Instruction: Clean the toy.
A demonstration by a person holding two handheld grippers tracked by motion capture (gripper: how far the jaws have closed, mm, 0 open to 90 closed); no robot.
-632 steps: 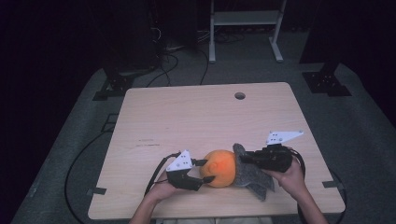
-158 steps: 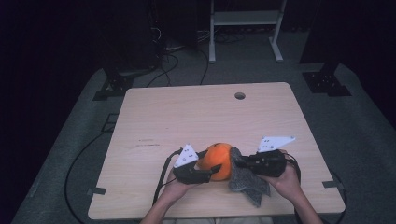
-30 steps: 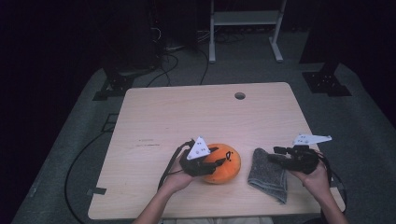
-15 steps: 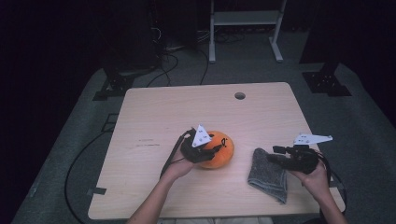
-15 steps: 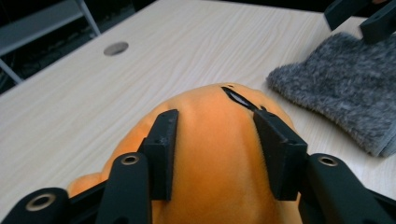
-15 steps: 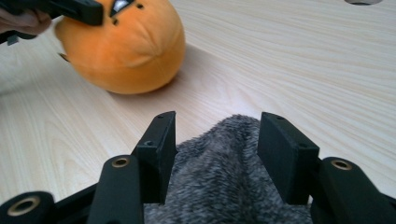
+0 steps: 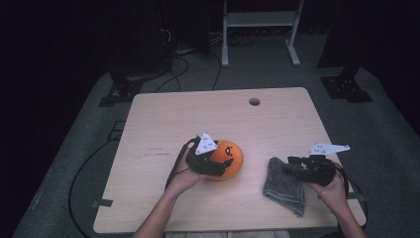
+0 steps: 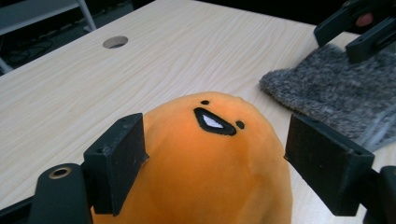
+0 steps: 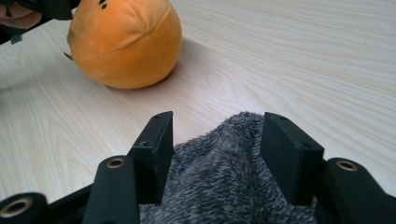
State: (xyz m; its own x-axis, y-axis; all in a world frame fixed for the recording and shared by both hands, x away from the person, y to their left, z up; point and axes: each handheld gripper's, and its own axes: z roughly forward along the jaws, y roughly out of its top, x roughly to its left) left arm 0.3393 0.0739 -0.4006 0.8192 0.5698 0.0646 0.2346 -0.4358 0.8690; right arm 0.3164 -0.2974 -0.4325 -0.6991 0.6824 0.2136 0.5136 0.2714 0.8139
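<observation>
An orange round plush (image 7: 230, 157) with a small black face sits on the wooden table (image 7: 198, 114) near its front middle. My left gripper (image 7: 218, 166) reaches around it from the left. In the left gripper view its jaws have just been opening: the plush (image 8: 210, 163) stands between them, with a gap at the right pad. A grey fuzzy cloth (image 7: 282, 186) lies flat to the plush's right. My right gripper (image 7: 289, 166) hovers over the cloth's near end. Its jaws have just been opening and stand wide, with the cloth (image 9: 219, 186) below them unpinched.
A round cable hole (image 7: 254, 101) sits near the table's far edge. Bare wood stretches across the far half and the left side. Black cables trail off the left front edge to the dark floor. A metal stand (image 7: 257, 29) is behind the table.
The left gripper carried the plush slightly away from the person, then its jaws spread off it. The plush's face now points up. The right gripper stays over the cloth.
</observation>
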